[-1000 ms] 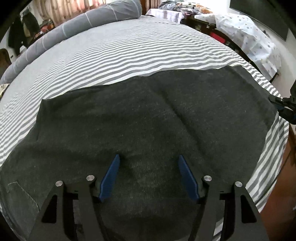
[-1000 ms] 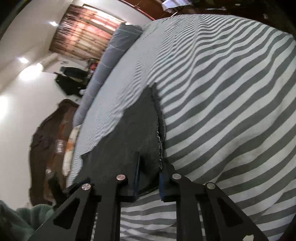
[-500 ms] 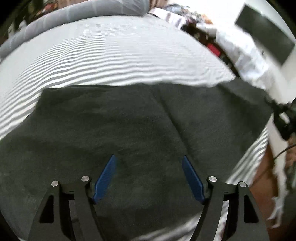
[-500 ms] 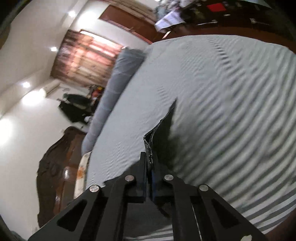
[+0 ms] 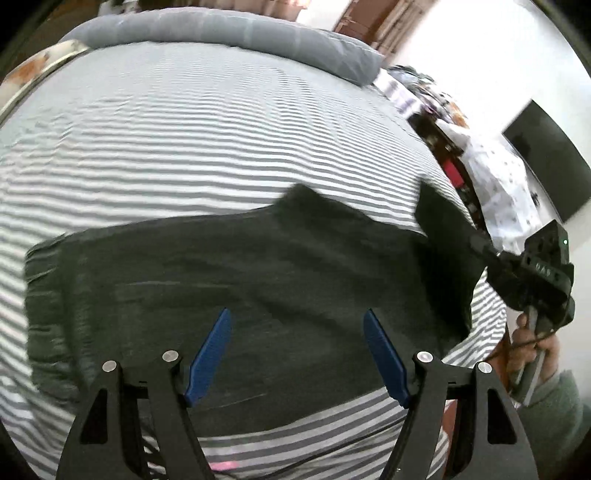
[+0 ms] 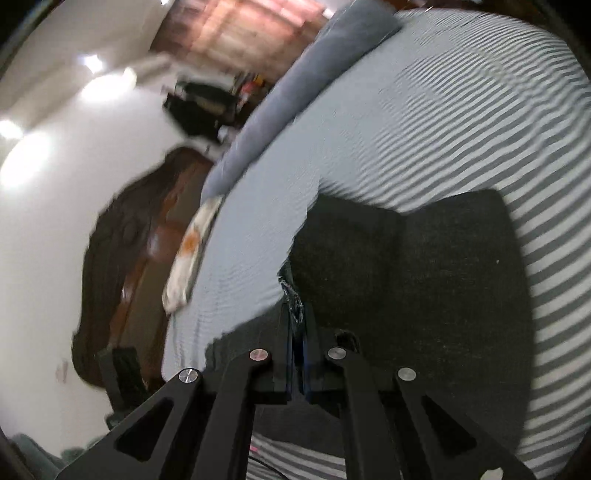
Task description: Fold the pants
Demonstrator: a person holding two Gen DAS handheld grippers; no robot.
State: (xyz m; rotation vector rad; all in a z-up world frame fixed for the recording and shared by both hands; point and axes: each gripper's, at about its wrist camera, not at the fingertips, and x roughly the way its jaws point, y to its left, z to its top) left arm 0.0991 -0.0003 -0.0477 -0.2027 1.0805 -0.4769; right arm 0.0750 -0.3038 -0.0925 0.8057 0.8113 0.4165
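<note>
Dark grey pants point(image 5: 258, 280) lie spread across the striped bed sheet point(image 5: 184, 147). My left gripper point(image 5: 295, 314) hovers over their near part, open, its blue pads point(image 5: 210, 350) holding nothing. At the right, my right gripper point(image 5: 476, 240) is shut on the pants' frayed hem and holds that end lifted off the bed. A hand point(image 5: 535, 343) grips its handle. In the right wrist view the right gripper point(image 6: 295, 306) pinches the frayed edge point(image 6: 293, 291), and the lifted leg point(image 6: 424, 295) drapes over the cloth beneath it.
A long grey bolster point(image 5: 221, 33) runs along the far side of the bed. To the right stand a cluttered table with a white spotted cloth point(image 5: 506, 184) and a dark screen point(image 5: 546, 162). A wooden headboard point(image 6: 122, 258) stands at the left in the right wrist view.
The right gripper closed on the hem, lifted it and swung it over the pants. The left gripper drew back, rose and rolled, staying open.
</note>
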